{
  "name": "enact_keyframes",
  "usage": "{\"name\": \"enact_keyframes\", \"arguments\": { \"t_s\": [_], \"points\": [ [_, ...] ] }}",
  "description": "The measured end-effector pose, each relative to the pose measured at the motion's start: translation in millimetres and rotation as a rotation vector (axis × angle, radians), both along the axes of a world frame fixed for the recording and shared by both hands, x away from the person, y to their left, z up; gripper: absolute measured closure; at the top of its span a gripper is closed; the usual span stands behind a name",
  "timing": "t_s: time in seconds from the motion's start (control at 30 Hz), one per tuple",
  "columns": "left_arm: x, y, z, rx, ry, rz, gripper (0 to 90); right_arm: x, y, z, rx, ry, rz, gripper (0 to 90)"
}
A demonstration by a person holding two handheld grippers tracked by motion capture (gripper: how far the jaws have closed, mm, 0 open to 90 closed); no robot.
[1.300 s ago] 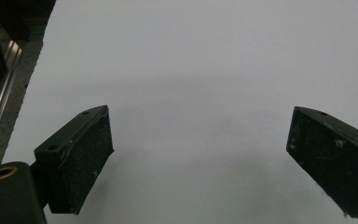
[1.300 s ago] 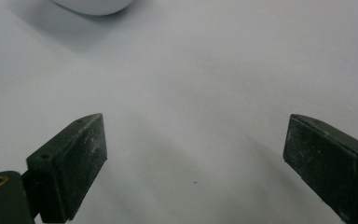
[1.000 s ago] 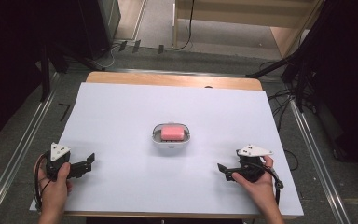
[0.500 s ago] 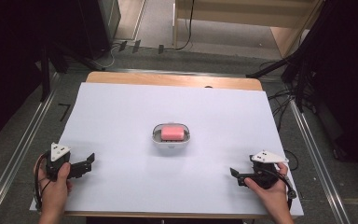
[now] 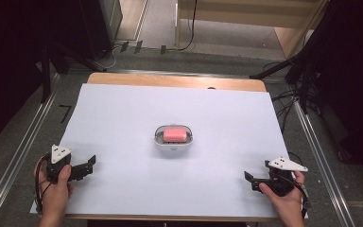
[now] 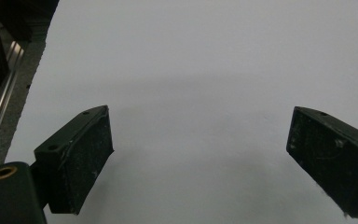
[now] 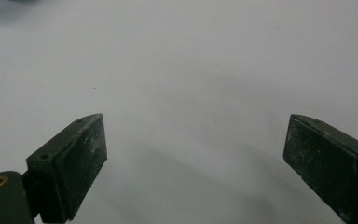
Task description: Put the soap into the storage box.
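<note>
A pink block [image 5: 174, 134] lies in a small white dish [image 5: 173, 145] at the middle of the white table sheet [image 5: 123, 118]. My left gripper [image 5: 90, 165] rests near the front left corner, held by a hand, its jaws wide apart over bare sheet. The same left gripper [image 6: 200, 158] holds nothing between its black pads. My right gripper [image 5: 251, 182] sits near the front right corner, also open and pointing left. In its own view the right gripper [image 7: 196, 163] has nothing between its pads.
A wooden table edge [image 5: 175, 80] shows beyond the sheet. Metal rails [image 5: 19, 156] run along both sides of the table. Cables and dark stands [image 5: 302, 80] crowd the floor at the right. A wooden frame [image 5: 246, 19] stands behind.
The right hand and its gripper have drawn back toward the front right corner of the sheet. The left gripper has stayed in place.
</note>
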State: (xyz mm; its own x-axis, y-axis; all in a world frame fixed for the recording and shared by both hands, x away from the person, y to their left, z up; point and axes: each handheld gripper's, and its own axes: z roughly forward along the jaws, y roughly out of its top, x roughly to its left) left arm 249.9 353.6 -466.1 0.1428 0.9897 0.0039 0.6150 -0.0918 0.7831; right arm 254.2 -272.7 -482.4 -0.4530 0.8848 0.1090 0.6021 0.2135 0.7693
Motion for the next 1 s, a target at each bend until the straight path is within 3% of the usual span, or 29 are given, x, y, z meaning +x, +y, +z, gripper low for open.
{"name": "enact_keyframes", "arguments": {
  "t_s": [0.77,0.9,1.0],
  "points": [
    [1.1,0.7,-0.2,-0.003,0.008,-0.004,7.4,-5.5,-37.3,-0.9,0.021,-0.027,-0.108,6.4],
    [1.0,0.7,-0.2,-0.002,0.008,-0.003,7.4,-5.4,-40.2,-4.2,0.040,-0.034,-0.120,6.8],
    [1.0,-0.4,-0.3,0.005,0.008,0.000,7.4,-7.2,-37.4,-5.2,0.022,-0.050,-0.120,6.8]
  ]
}}
